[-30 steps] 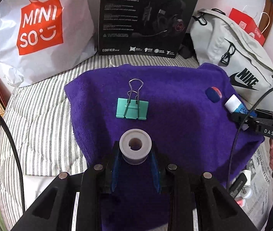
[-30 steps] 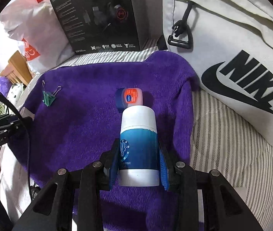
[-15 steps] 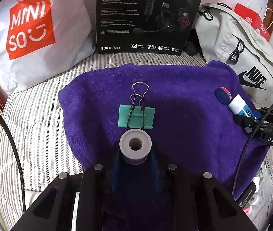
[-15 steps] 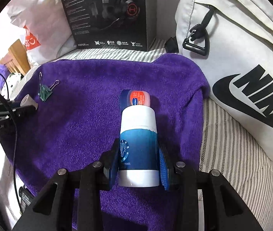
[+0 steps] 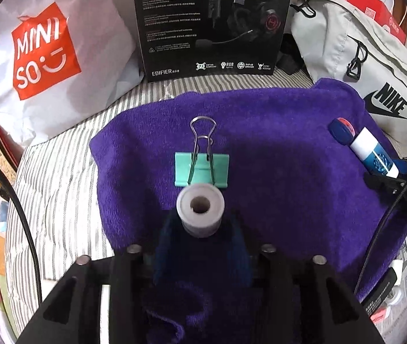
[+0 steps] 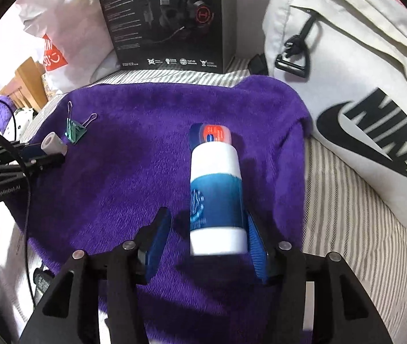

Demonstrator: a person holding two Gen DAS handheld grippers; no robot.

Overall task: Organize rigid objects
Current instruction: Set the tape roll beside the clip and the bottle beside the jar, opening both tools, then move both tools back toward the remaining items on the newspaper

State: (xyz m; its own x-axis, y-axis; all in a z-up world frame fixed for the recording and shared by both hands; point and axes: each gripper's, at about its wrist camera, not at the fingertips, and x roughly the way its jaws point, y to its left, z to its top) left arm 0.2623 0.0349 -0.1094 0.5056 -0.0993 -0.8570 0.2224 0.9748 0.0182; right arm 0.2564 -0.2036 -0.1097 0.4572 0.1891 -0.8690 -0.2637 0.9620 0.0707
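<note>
My left gripper (image 5: 200,226) is shut on a grey spool (image 5: 200,209), held just above the purple towel (image 5: 275,177), right behind a green binder clip (image 5: 202,169). My right gripper (image 6: 206,238) is open: its left finger stands clear of the white-and-blue tube (image 6: 216,195), which lies on the towel against the right finger. The tube's far end touches a small blue Vaseline tin (image 6: 213,133). The tube (image 5: 374,154) and tin (image 5: 341,130) also show at the right in the left wrist view. The spool (image 6: 53,144) and clip (image 6: 74,130) show at the left in the right wrist view.
The towel lies on a striped bed (image 5: 57,177). A black Edifier headset box (image 5: 212,20) stands behind it, a white Miniso bag (image 5: 46,54) at back left, a white Nike bag (image 6: 361,91) at right. Small items lie off the towel's near right edge (image 5: 387,289).
My right gripper has opened and let go of the tube, which now lies on the towel by the tin. My left gripper has carried the spool forward up to the binder clip.
</note>
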